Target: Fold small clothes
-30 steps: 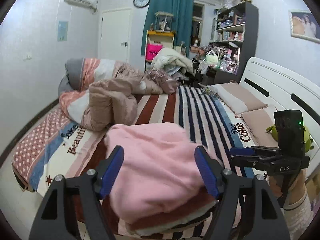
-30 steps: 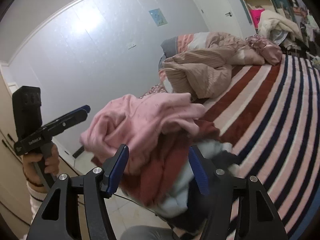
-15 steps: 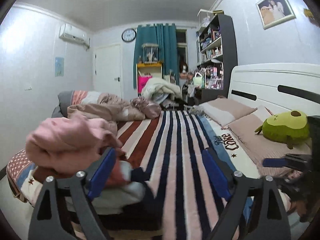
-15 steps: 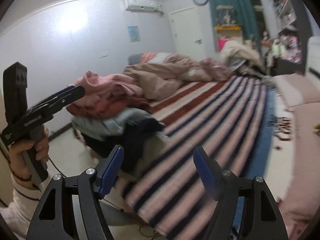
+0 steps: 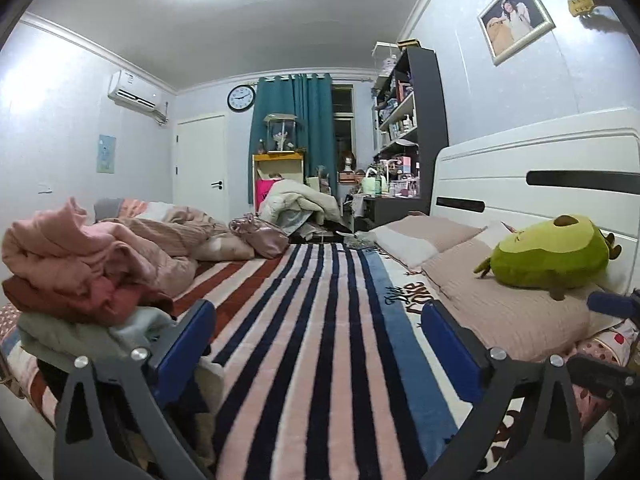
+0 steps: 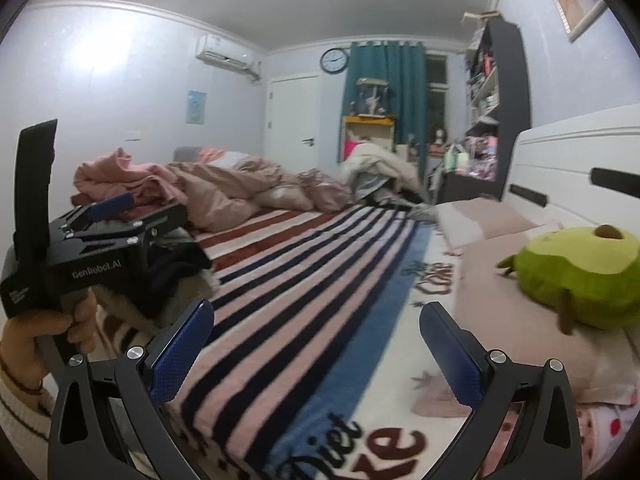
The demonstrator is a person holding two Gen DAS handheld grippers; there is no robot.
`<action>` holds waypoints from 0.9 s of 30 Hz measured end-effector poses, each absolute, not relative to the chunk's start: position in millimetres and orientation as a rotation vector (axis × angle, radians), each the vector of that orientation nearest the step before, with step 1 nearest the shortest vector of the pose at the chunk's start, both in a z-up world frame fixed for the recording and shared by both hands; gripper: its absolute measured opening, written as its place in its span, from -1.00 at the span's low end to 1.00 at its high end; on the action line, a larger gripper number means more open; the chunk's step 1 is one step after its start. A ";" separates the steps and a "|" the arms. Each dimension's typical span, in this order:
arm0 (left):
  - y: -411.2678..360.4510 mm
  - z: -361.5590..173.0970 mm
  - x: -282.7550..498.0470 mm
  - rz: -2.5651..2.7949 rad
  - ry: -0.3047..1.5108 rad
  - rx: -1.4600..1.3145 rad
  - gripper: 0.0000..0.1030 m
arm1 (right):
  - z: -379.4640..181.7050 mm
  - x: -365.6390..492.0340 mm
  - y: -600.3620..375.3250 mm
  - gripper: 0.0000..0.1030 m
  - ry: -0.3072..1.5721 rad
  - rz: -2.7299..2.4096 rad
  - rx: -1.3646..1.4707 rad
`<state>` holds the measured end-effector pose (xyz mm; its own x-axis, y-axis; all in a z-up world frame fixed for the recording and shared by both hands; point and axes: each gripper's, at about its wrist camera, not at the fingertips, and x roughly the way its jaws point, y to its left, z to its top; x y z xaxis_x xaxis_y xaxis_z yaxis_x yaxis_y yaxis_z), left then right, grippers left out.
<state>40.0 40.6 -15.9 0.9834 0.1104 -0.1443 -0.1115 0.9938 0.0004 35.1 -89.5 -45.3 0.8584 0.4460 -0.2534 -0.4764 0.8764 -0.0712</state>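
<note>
Both tongs (image 5: 316, 344) left the clothes pile (image 5: 76, 268), opening empty.

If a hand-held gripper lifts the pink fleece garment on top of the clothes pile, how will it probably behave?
The crumpled pink fleece garment lies in loose folds, so it will probably be floppy and hang down from a single pinch. Its fuzzy surface suggests it is unlikely to slip. It rests on a dark red garment, which might be dragged along.
</note>
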 end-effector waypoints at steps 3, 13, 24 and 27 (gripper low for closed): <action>32.9 -19.1 41.8 0.104 0.149 -0.013 0.97 | -44.9 32.4 -95.8 1.00 0.215 0.464 -0.122; 36.9 -25.0 35.4 0.131 0.153 -0.017 0.97 | -52.4 30.4 -100.6 1.00 0.226 0.463 -0.087; 43.4 -23.9 26.5 0.133 0.142 -0.026 0.97 | -47.4 24.1 -97.5 1.00 0.203 0.453 -0.077; 42.9 -24.1 24.3 0.136 0.141 -0.025 0.98 | -46.2 23.2 -98.9 1.00 0.202 0.447 -0.070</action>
<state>24.3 42.9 -24.1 0.9808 0.1338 -0.1416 -0.1373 0.9904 -0.0151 23.2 -98.9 -46.2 0.8819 0.4223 -0.2095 -0.4362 0.8996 -0.0228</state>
